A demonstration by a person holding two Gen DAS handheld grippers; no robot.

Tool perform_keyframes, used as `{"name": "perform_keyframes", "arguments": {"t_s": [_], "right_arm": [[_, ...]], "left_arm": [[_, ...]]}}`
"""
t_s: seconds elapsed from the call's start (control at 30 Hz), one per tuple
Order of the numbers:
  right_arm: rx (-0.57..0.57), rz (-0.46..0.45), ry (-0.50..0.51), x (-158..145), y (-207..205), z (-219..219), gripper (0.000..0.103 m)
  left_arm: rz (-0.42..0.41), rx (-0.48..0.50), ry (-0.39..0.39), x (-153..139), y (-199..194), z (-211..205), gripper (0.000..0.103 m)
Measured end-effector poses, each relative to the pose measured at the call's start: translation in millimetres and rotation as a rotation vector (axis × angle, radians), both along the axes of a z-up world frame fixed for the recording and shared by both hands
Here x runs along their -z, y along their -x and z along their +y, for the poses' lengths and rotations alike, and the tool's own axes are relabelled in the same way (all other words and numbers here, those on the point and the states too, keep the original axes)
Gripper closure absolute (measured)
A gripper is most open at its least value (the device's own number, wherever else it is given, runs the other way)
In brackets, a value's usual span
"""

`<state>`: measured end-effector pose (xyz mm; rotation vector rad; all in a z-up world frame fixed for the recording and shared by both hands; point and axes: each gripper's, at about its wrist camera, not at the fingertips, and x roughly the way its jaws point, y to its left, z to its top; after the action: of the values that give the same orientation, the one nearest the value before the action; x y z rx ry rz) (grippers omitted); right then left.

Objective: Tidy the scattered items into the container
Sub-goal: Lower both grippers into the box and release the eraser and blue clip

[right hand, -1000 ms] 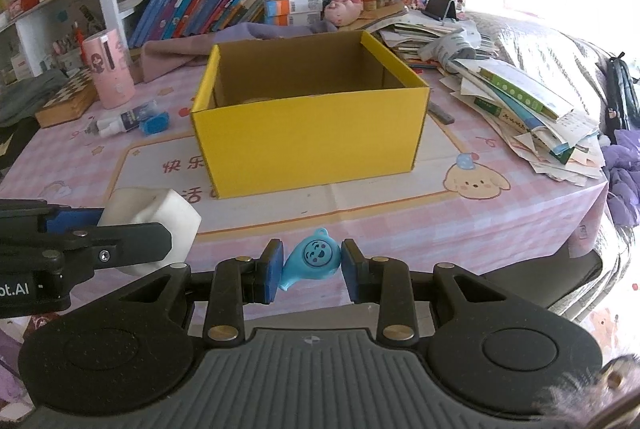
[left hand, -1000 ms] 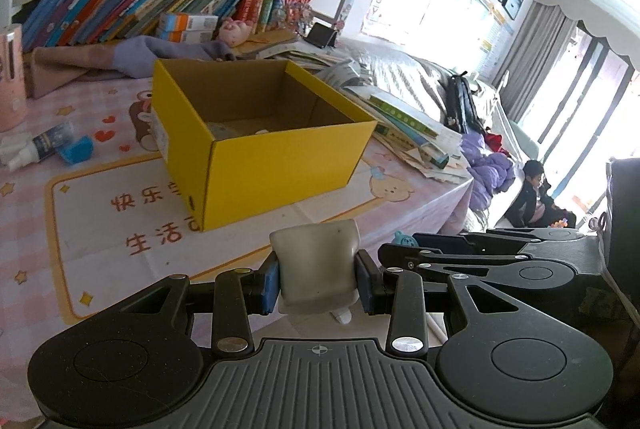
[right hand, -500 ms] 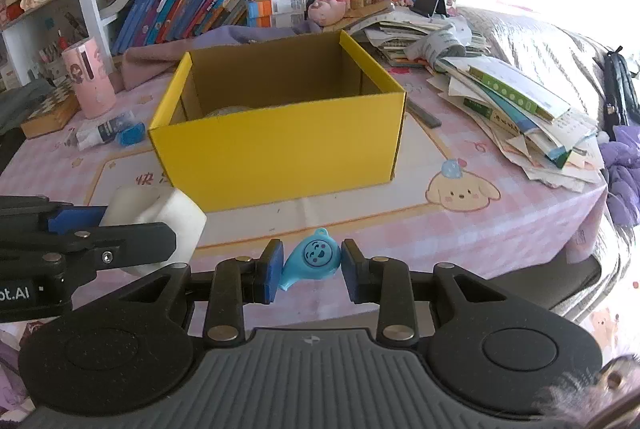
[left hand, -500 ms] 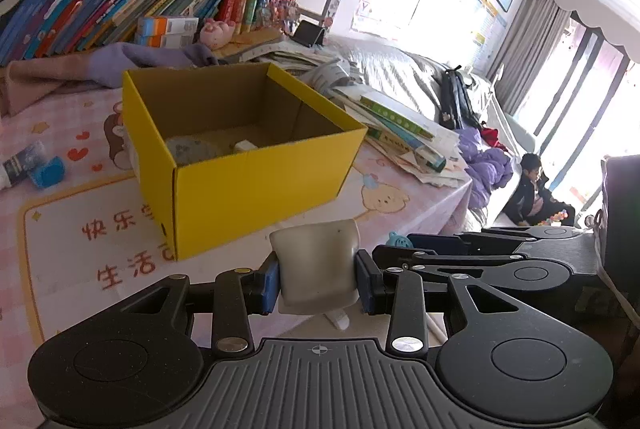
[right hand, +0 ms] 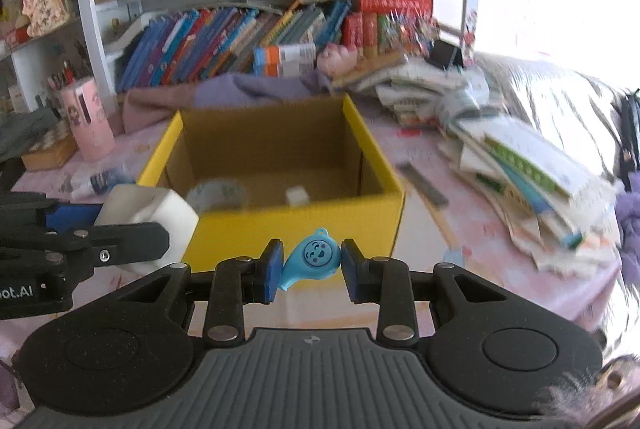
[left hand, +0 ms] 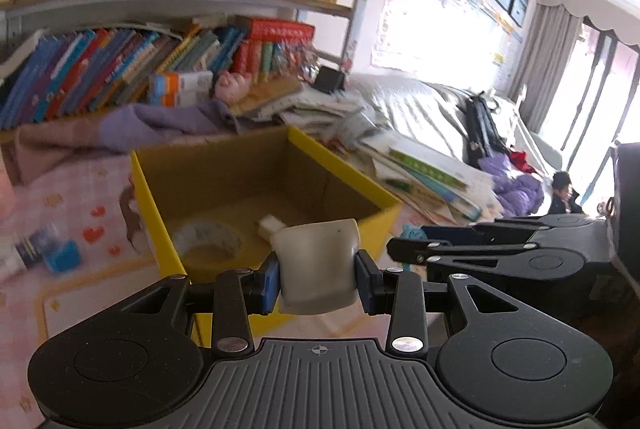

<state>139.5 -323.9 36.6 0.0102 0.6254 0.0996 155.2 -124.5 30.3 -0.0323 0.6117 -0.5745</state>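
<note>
An open yellow cardboard box (left hand: 160,213) (right hand: 296,225) stands on the pink checked tablecloth; inside lie a roll of tape (left hand: 208,239) (right hand: 216,193) and a small white block (left hand: 269,225) (right hand: 297,195). My left gripper (left hand: 318,279) is shut on a white squarish cup-like piece (left hand: 318,261) (right hand: 148,213), held just before the box's near rim. My right gripper (right hand: 308,269) is shut on a small blue smiley-face whistle (right hand: 312,257) (left hand: 410,231), at the box's near wall. The two grippers hang side by side.
On the cloth left of the box lie a blue cube (left hand: 62,259) and a small bottle (right hand: 94,183); a pink cup (right hand: 88,121) stands further left. Stacked books and papers (right hand: 520,165) crowd the right. A bookshelf (right hand: 240,41) and purple cloth (left hand: 160,125) lie behind. A person (left hand: 562,191) sits far right.
Both grippers have carried their objects forward and slightly up toward the box, which now looks nearer and shows its inside. Neither grip has changed.
</note>
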Motion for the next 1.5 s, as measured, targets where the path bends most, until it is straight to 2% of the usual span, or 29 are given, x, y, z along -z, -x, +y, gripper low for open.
{"name": "perform_keyframes", "arguments": {"t_s": [0.17,0.4,0.53,0.73,0.9,1.13,1.33,1.5], "right_arm": [[-0.057,-0.037,-0.001,-11,-35,-7,0.073],[-0.160,-0.019,0.016,-3,-87,-12,0.073],[-0.239,0.032,0.039,8,-116,-9,0.073],[-0.320,0.126,0.085,30,-143,-2,0.073],[-0.369,0.199,0.096,47,-157,2,0.073],[-0.417,0.277,0.098,64,-165,8,0.073],[-0.411,0.319,0.065,70,-172,5,0.073],[-0.412,0.319,0.056,70,-171,4,0.071]], "left_arm": [[-0.018,-0.063,-0.020,-3,-23,-4,0.066],[0.007,-0.151,-0.065,8,-56,-13,0.066],[0.018,-0.185,-0.117,16,-71,-19,0.066],[0.087,-0.221,-0.170,35,-88,-27,0.066],[0.142,-0.215,-0.218,49,-96,-37,0.066],[0.129,-0.213,-0.289,54,-98,-49,0.066],[0.130,-0.221,-0.296,54,-97,-51,0.065],[0.127,-0.246,-0.292,53,-95,-51,0.062]]}}
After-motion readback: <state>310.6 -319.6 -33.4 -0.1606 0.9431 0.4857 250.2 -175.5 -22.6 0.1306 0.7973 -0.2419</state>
